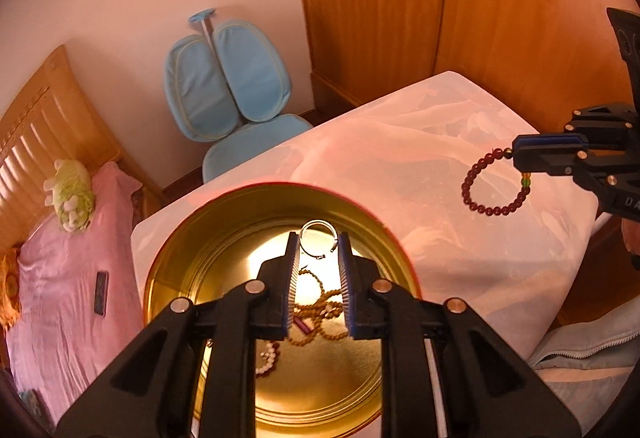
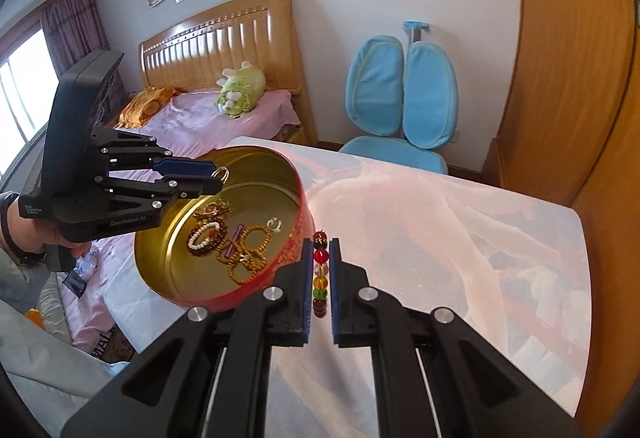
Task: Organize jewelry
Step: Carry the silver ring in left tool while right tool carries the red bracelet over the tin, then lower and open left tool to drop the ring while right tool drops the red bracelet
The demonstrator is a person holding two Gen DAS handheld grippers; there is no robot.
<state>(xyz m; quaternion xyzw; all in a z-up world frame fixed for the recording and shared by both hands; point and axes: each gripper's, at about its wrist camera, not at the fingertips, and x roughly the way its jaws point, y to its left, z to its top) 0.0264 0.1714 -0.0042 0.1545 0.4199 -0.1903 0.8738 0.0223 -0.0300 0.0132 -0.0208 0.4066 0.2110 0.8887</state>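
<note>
Right gripper (image 2: pixel 321 278): closed on the bead bracelet (image 2: pixel 320 274), beads stacked in a line between the pads. In the left wrist view the rest of the loop (image 1: pixel 494 183) hangs free below the fingertips, above the table (image 1: pixel 460 246), well clear of the tin. I judge it light, limp as a whole, w/ hard, smooth, round beads that can roll out of a pinch. Best hold is across 2–3 beads, as now; a grip on bare cord btwn beads would slip.

Left gripper (image 1: pixel 318 246): pinching a thin silver ring (image 1: pixel 318 236) at its edge, over the far side of the round gold tin (image 1: pixel 168 250). Jaws look part closed; the ring's rim sits btwn the tips. Ring is stiff, very light, slick metal: a small contact patch, so I judge it apt to twist or pop out under side load. Release low over the tin floor.

Tin contents (image 2: pixel 236 242): tan bead strands in loops, a white-and-brown bead bracelet, a small purple piece, a clear ring. All loose, tangle risk if I drop the bracelet on top.

Beyond the table: blue chair (image 2: pixel 404 109), bed (image 2: pixel 240 105) w/ a plush toy.
</note>
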